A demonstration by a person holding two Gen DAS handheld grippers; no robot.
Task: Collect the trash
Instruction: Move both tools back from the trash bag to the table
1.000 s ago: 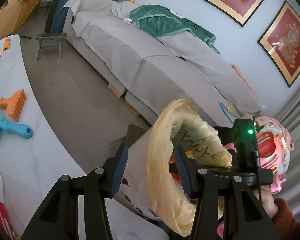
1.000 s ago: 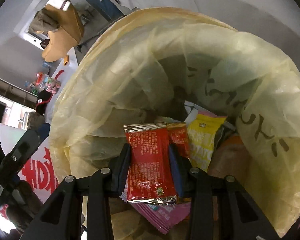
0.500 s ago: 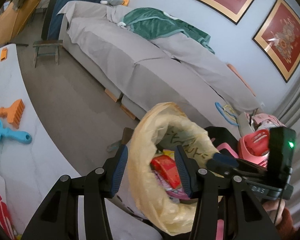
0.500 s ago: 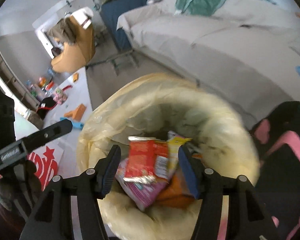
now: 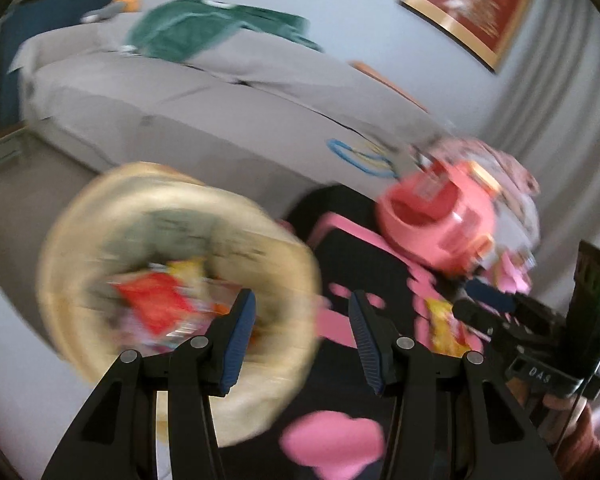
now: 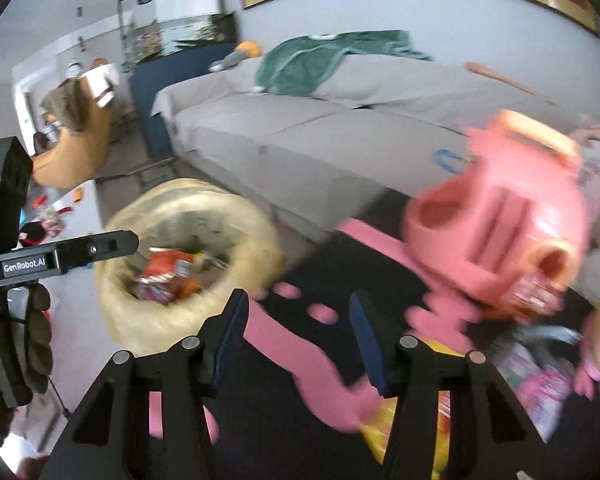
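Both my wrist views look forward and down from just above the trash bag. Left view sits nearer, bag at lower left. Right view sits further right of it. Both share bag, sofa, pink toy.

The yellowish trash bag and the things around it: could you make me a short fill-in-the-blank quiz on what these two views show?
1. The red wrapper lies inside the ____ trash bag.
2. Both the left gripper and the right gripper are ____ and hold nothing.
3. The blanket draped over the grey sofa is ____.
4. The toy on the black-and-pink mat is ____.

Missing words: yellowish; open; green; pink
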